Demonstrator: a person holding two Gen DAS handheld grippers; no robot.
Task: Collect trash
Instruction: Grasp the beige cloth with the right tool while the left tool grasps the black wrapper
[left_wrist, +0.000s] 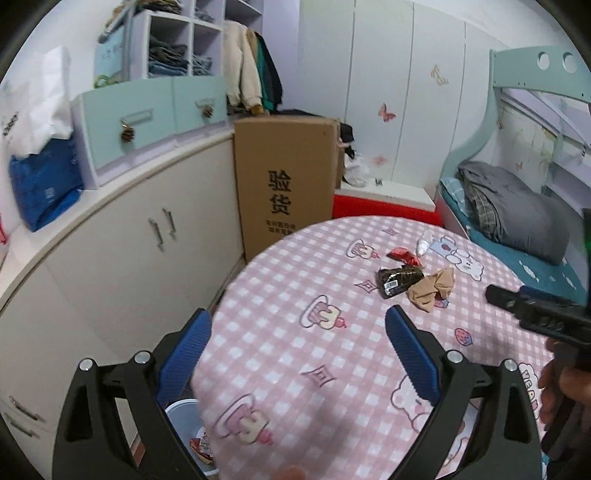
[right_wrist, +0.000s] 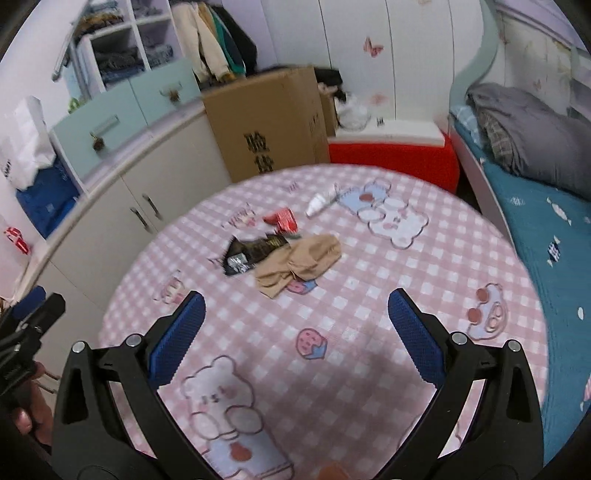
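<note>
A round table with a pink checked cloth (left_wrist: 295, 369) (right_wrist: 351, 369) bears trash near its far side: a black wrapper (left_wrist: 397, 280) (right_wrist: 255, 251), a red wrapper (left_wrist: 404, 255) (right_wrist: 282, 218), a crumpled tan piece (left_wrist: 430, 290) (right_wrist: 301, 264) and a small white tube (left_wrist: 424, 243) (right_wrist: 321, 201). My left gripper (left_wrist: 299, 321) is open and empty above the table's left edge. My right gripper (right_wrist: 295, 306) is open and empty, short of the tan piece. A white bin (left_wrist: 186, 424) with a wrapper inside stands on the floor below the left gripper.
White cabinets (left_wrist: 122, 251) run along the left with drawers and bags on top. A tall cardboard box (left_wrist: 284, 184) (right_wrist: 266, 122) and a red-sided box (right_wrist: 391, 162) stand behind the table. A bed (right_wrist: 535, 192) lies on the right.
</note>
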